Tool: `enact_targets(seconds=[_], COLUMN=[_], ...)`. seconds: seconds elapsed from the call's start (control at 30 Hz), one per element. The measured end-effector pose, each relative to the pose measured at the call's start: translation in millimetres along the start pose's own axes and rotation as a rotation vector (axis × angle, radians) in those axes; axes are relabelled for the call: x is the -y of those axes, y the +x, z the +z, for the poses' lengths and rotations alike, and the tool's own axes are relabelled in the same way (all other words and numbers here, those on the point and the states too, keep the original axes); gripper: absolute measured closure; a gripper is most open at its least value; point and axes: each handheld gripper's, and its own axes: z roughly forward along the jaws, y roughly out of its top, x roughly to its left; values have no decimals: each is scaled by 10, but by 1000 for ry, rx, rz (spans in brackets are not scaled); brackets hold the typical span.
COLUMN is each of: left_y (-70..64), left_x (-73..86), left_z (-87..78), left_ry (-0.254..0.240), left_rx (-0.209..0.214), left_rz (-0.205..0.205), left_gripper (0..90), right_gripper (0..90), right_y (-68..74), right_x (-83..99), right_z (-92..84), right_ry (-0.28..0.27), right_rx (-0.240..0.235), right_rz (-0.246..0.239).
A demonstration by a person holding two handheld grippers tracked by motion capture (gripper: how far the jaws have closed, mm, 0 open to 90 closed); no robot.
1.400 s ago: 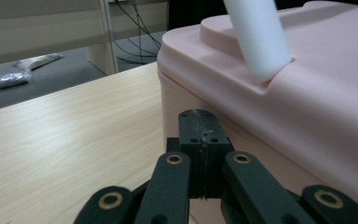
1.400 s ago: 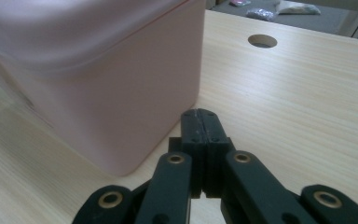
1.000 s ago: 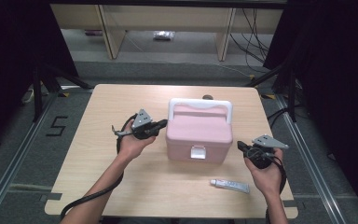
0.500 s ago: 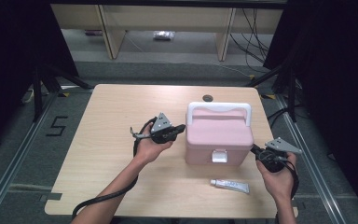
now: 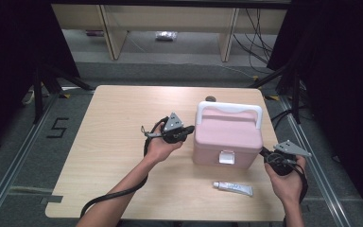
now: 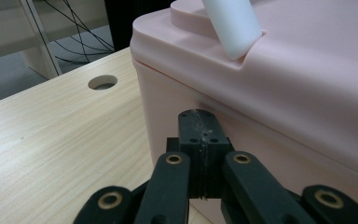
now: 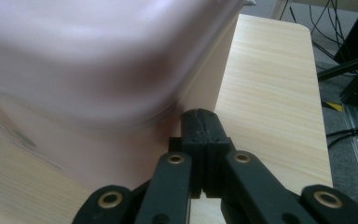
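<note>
A pink box [image 5: 227, 137] with a white handle [image 5: 229, 108] stands on the right half of the wooden table [image 5: 108, 127]. My left gripper [image 5: 189, 129] is shut, and its tips rest against the box's left wall. In the left gripper view the shut jaws [image 6: 199, 122] meet the pink wall [image 6: 279, 107] below the handle's end [image 6: 230, 25]. My right gripper [image 5: 264, 152] is shut too, at the box's right front corner. In the right gripper view its tips [image 7: 200, 122] sit against the blurred pink box [image 7: 98, 65].
A small white tube [image 5: 233, 188] lies on the table in front of the box. A round hole [image 5: 211, 99] sits in the table behind the box. The table's right edge [image 5: 290, 161] is close to my right hand. Shelving legs and cables stand beyond the far edge.
The pink box has slid to the right across the table. My left gripper followed it rightward at its left side, and my right gripper backed off toward the right edge.
</note>
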Motion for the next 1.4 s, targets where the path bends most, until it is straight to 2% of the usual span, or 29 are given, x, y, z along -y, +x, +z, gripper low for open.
enact_targets(seconds=[0.03, 0.07, 0.1, 0.23, 0.27, 0.3, 0.33, 0.5, 0.6, 0.67, 0.7, 0.73, 0.77, 0.8, 0.83, 0.87, 0.9, 0.93, 1.0, 1.03, 1.1, 1.13, 1.17, 1.2, 1.23, 1.27, 1.3, 1.33, 1.4], left_y=[-4, -5, -6, -8, -8, -10, -23, -38, -17, 1, 21, 36, 36, 70, 70, 98, 98, 101, 95, 88, 74, 70, 70, 64, 51, 51, 42, 35, 26], left_x=[-7, -11, -14, -26, -26, -26, -28, -19, -13, -12, -24, -29, -29, -42, -42, -73, -73, -111, -133, -147, -168, -168, -168, -165, -162, -162, -164, -170, -185], left_z=[0, 8, 14, 40, 40, 52, 48, 34, 8, -73, -182, -270, -270, -390, -390, -510, -510, -596, -631, -644, -648, -643, -643, -638, -636, -636, -637, -631, -621], left_ry=[10, 8, 8, 12, 12, 7, 13, 7, 5, -4, -13, -20, -20, -35, -35, -57, -57, -81, -87, -95, -111, -114, -114, -118, -126, -126, -131, -137, -140], left_rx=[-4, -3, -4, -11, -11, -3, -8, -5, -10, -11, -27, -39, -39, -58, -58, -64, -64, -58, -54, -47, -31, -24, -24, -17, -8, -8, 0, 13, 20], left_rz=[1, 2, 0, -1, -1, 0, 0, -1, -5, -34, -37, -49, -49, -71, -71, -109, -109, -134, -141, -152, -167, -180, -180, -193, -213, -213, -219, -231, -232], left_gripper=[895, 895, 896, 896, 895, 896, 896, 892, 798, 770, 690, 650, 614, 578, 548, 519, 492, 470, 452, 428, 418, 415, 415, 415, 414, 414, 414, 415, 416], right_gripper=[900, 900, 900, 900, 900, 900, 900, 900, 897, 869, 854, 844, 831, 823, 815, 811, 811, 798, 791, 774, 765, 761, 761, 758, 754, 754, 752, 750, 749], right_y=[19, 19, -9, -14, 15, 18, -19, -37, -39, -36, 1, -30, -39, -29, -28, -24, -24, -39, -49, -57, -23, -46, -46, -39, -7, -7, -10, -33, -32], right_x=[9, 9, 10, 14, 19, 21, 19, 19, 17, 17, 19, 19, 18, 20, 20, 20, 20, 12, 5, -1, 3, 1, 1, 2, 6, 6, 5, -9, -16], right_z=[-24, -24, -22, -29, -37, -40, -36, -34, -33, -47, -80, -84, -103, -111, -120, -137, -137, -161, -171, -185, -200, -207, -207, -225, -254, -254, -263, -286, -303], right_ry=[7, 7, -6, -13, 1, 0, -13, -7, -8, -12, -1, -11, -17, -14, -10, -4, -4, -10, -19, -19, -14, -19, -19, -19, -13, -13, -14, -24, -23], right_rx=[12, 12, 17, 24, 18, 15, 21, 24, 27, 28, 31, 37, 48, 36, 36, 53, 53, 67, 72, 91, 96, 109, 109, 114, 109, 109, 115, 123, 123], right_rz=[31, 31, -4, -20, 20, 29, -15, -11, -17, -12, 35, -10, -27, -8, -7, -8, -8, -23, -31, -37, 11, -31, -31, -26, 6, 6, -5, -41, -38])
